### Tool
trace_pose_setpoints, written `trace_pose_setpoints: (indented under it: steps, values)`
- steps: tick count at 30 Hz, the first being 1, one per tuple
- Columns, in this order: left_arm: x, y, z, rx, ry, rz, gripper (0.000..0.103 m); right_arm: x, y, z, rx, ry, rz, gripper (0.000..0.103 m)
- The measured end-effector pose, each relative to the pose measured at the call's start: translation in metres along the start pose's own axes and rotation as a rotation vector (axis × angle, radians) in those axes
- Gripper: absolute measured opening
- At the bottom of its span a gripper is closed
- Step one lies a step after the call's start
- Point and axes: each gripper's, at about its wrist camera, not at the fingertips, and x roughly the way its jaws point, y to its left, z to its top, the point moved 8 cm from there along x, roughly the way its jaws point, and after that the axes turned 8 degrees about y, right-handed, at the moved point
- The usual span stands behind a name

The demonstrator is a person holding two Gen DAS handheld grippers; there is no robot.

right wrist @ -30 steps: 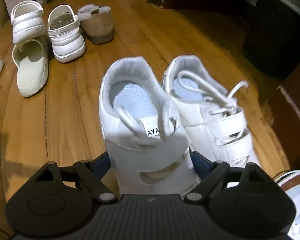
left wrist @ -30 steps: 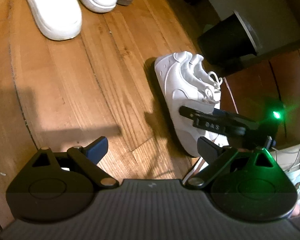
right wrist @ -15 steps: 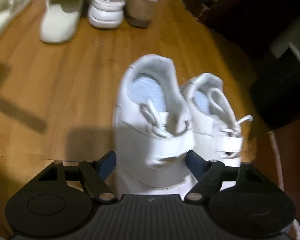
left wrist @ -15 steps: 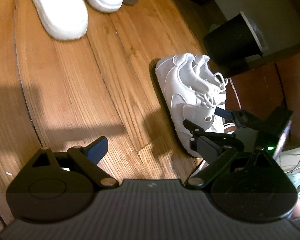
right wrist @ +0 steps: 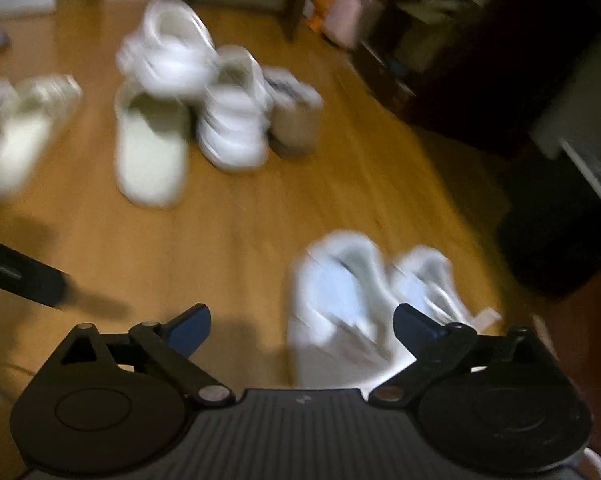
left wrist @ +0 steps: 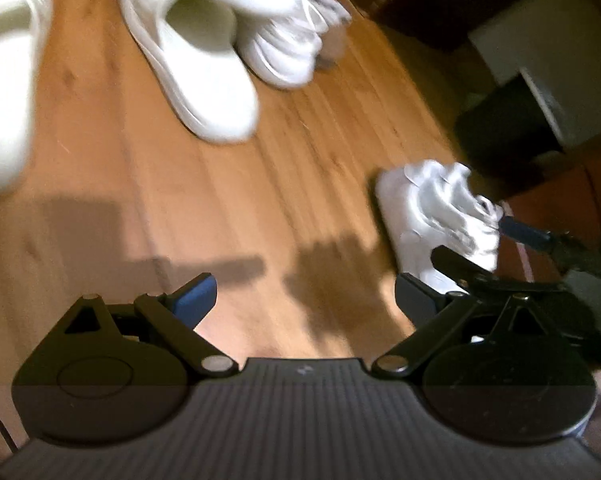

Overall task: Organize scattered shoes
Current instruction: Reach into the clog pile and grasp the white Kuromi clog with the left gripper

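Right wrist view, nearest first: the right gripper (right wrist: 302, 326) has its blue-tipped fingers (right wrist: 190, 326) spread wide and released, holding nothing, with the heel of the left white strap sneaker (right wrist: 332, 300) showing low between them and its mate (right wrist: 432, 280) touching it on the far side. The pair stands side by side, heels toward this camera, close to the dark furniture (right wrist: 556, 232) at the floor's edge, which reads as a tidy parking spot rather than a scatter. Beyond, across bare wooden floor (right wrist: 240, 216), a looser cluster sits together: a cream clog (right wrist: 150, 148), a white sandal (right wrist: 168, 52) resting on its heel end, a white chunky sandal (right wrist: 236, 120) and a tan fleece-lined slipper (right wrist: 294, 120), with another cream clog (right wrist: 24, 136) apart to the left. That stacked sandal looks like it wants sorting. From the left wrist view, the left gripper (left wrist: 304, 300) is likewise spread and empty, above bare floor, while the sneaker pair (left wrist: 432, 208) lies off to its right with the right gripper's finger (left wrist: 520, 230) beside it. Motion blur hides finer detail
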Motion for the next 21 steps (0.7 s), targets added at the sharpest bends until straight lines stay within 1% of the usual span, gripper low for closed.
trace_pose_setpoints:
  steps: [1,3,6,7,8,9,10,11,13,16,18,19,20,21]
  values:
    - [-0.005,0.004,0.005,-0.007,-0.002,0.019,0.097,-0.004,0.006,0.006,0.002,-0.015,0.021,0.099]
    - [-0.018,0.014,0.02,-0.026,-0.004,0.064,0.097,0.008,0.012,0.021,0.038,-0.029,0.085,0.099]
    - [-0.035,0.023,0.052,-0.023,-0.041,0.156,0.097,0.026,0.019,0.057,0.172,-0.035,0.231,0.097]
    - [-0.04,0.025,0.067,-0.01,-0.064,0.203,0.097,0.031,0.021,0.069,0.217,-0.033,0.281,0.097]
    - [-0.045,0.026,0.081,-0.002,-0.086,0.247,0.097,0.035,0.022,0.084,0.274,-0.039,0.335,0.093]
    - [-0.049,0.027,0.093,-0.005,-0.1,0.28,0.097,0.037,0.023,0.09,0.293,-0.042,0.35,0.087]
    - [-0.054,0.027,0.107,-0.009,-0.11,0.306,0.097,0.042,0.023,0.106,0.34,-0.057,0.388,0.083]
    - [-0.057,0.026,0.122,-0.008,-0.12,0.315,0.097,0.048,0.023,0.118,0.365,-0.067,0.417,0.081]
    - [-0.063,0.024,0.144,-0.009,-0.13,0.346,0.097,0.055,0.02,0.131,0.411,-0.093,0.457,0.079]
    - [-0.068,0.016,0.168,-0.002,-0.133,0.4,0.097,0.068,0.011,0.141,0.451,-0.074,0.484,0.079]
    - [-0.071,0.003,0.18,0.034,-0.141,0.415,0.097,0.073,0.007,0.138,0.464,-0.01,0.464,0.08]
    - [-0.072,-0.003,0.186,0.05,-0.15,0.425,0.097,0.075,0.007,0.135,0.475,0.01,0.469,0.08]
    - [-0.071,-0.006,0.194,0.053,-0.164,0.438,0.097,0.074,0.007,0.132,0.487,0.004,0.499,0.081]
    - [-0.069,-0.007,0.201,0.044,-0.178,0.449,0.097,0.071,0.01,0.125,0.497,-0.003,0.532,0.085]
